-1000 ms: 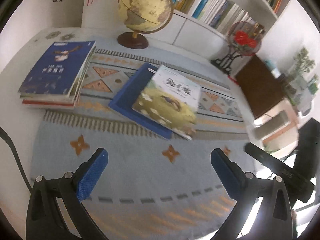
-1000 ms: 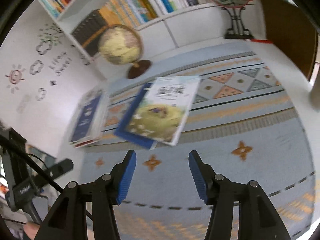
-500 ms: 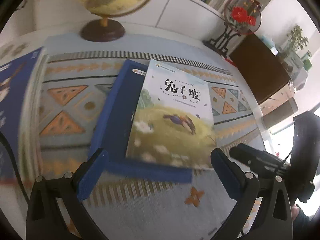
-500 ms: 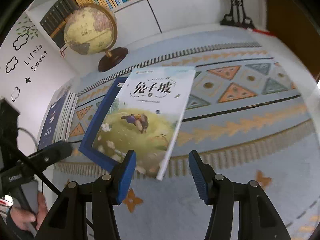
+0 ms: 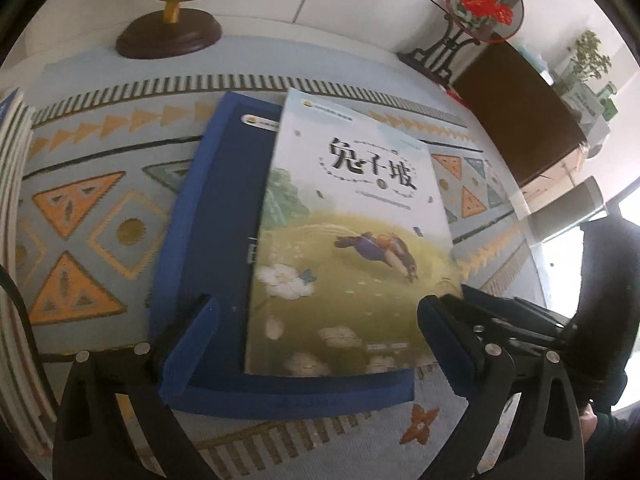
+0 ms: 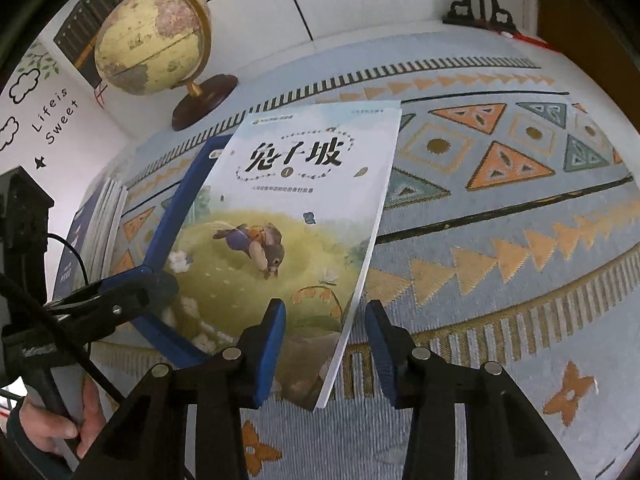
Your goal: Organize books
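Lying skewed atop a blue book (image 5: 208, 216), the rabbit-cover book (image 6: 280, 216) is sitting between both gaping hand-held grippers: left hand-held gripper (image 5: 316, 340) spread wide, right hand-held gripper (image 6: 326, 344) just narrowing astride its corner, neither gripping.

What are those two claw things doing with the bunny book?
A person is tidying books with a claw in each hand. Both claws are down at the near end of the pale picture book with a running rabbit, which lies crookedly on a bigger dark blue book on the patterned blue rug. The right claw has just been closing around the picture book's near right corner, though its pads don't press on it yet. The left claw stands wide open across both books. Nothing is lifted yet.
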